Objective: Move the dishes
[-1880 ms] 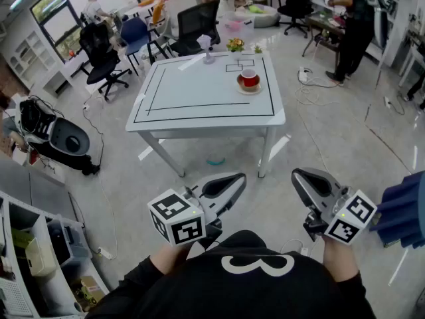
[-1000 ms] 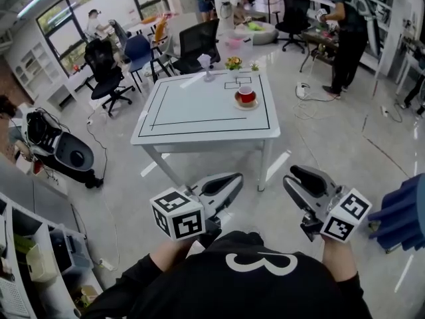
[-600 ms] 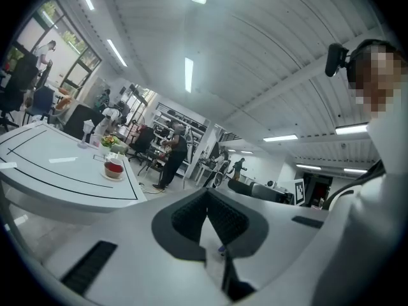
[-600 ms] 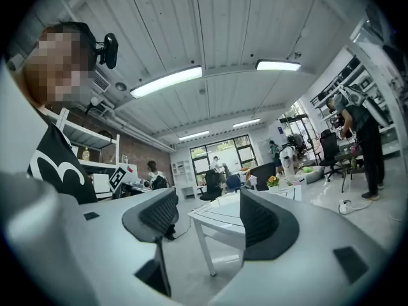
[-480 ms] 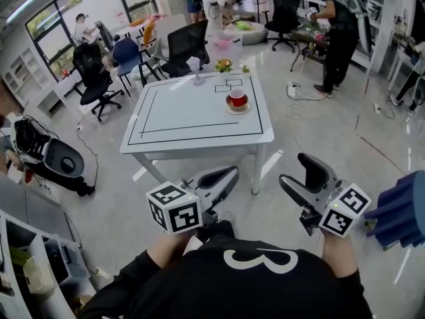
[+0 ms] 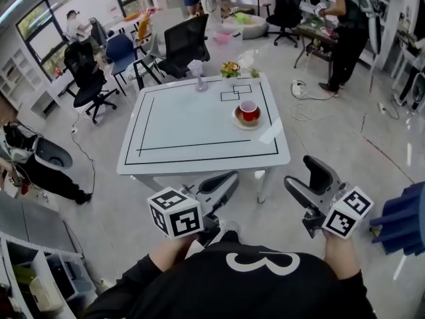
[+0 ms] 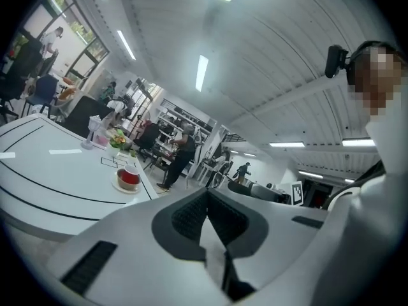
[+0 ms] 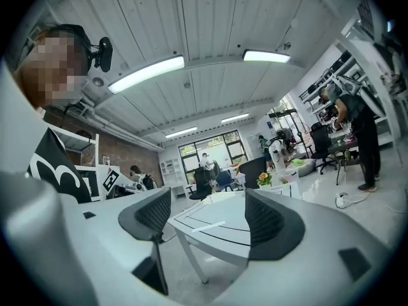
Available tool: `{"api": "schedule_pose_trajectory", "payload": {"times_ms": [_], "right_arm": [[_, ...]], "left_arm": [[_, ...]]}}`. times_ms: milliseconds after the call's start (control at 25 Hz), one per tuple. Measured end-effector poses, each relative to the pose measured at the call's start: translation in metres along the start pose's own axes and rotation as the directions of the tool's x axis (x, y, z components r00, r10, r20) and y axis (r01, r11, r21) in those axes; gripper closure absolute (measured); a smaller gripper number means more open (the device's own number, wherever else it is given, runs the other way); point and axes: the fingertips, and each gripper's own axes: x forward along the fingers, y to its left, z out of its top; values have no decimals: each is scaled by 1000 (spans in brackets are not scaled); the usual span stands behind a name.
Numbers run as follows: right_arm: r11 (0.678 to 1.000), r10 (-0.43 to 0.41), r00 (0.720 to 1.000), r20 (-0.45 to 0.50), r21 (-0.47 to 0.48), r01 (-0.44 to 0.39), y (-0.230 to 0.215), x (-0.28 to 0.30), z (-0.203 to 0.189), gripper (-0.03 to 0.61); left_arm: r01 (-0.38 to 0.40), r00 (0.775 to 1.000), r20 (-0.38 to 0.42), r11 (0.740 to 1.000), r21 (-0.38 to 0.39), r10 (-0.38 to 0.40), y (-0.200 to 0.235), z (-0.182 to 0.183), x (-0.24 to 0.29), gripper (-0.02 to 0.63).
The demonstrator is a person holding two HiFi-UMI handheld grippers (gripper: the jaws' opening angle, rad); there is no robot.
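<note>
Black shirt [image 6: 259, 291]: one large white numeral on it, seemingly a 3.
Left gripper [image 6: 231, 177]: its cube bears black-and-white square code markers, no letters.
Right gripper [image 6: 302, 173]: its cube bears the same markers.

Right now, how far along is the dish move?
Done: nothing; the red cup sits on its saucer on the table. In hand: nothing; the left gripper is shut and empty, the right gripper has just been opening its jaws, nothing between them, both short of the table. Left: reach, grasp, move the dishes.
</note>
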Motion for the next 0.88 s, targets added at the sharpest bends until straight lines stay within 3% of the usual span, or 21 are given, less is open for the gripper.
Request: {"api": "schedule_pose_trajectory", "payload": {"times_ms": [480,880], "right_arm": [[994,-91,995,-41,59,94,-73,136,-3,236],[976,-187,981,-60,100,192,-110,175,-15,264]], "left_arm": [[43,996,-75,998,-40,-46,143,52,37,611],[26,995,-97,997,-71,-33,213,55,41,611]]}}
